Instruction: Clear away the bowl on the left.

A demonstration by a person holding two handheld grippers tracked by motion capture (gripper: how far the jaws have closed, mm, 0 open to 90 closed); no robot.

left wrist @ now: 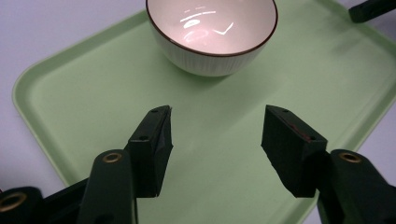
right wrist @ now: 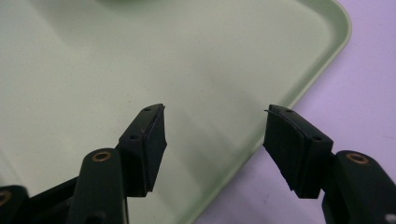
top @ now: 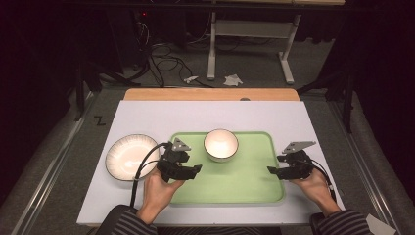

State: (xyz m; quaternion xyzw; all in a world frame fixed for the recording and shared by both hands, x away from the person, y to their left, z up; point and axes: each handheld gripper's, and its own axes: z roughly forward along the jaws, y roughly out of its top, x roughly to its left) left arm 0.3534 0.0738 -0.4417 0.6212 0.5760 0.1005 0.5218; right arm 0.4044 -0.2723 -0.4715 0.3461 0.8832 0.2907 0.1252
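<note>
A light green tray (top: 244,188) lies on the white table. A white bowl with a dark rim (top: 220,144) stands in the tray's far part, also seen in the left gripper view as the bowl (left wrist: 212,35). A white plate (top: 131,156) rests on the table left of the tray. My left gripper (top: 195,169) hovers open over the tray's left side, jaws wide apart and empty (left wrist: 215,135), pointing toward the bowl. My right gripper (top: 272,171) is open at the tray's right edge, with nothing between its jaws (right wrist: 215,135), over the tray rim (right wrist: 299,88).
The white table surface (top: 195,115) has a wooden strip (top: 210,94) along its far edge. Beyond it are a floor with cables (top: 166,61) and a white stand (top: 249,34). The tip of the other gripper (left wrist: 373,9) shows at the left gripper view's top right.
</note>
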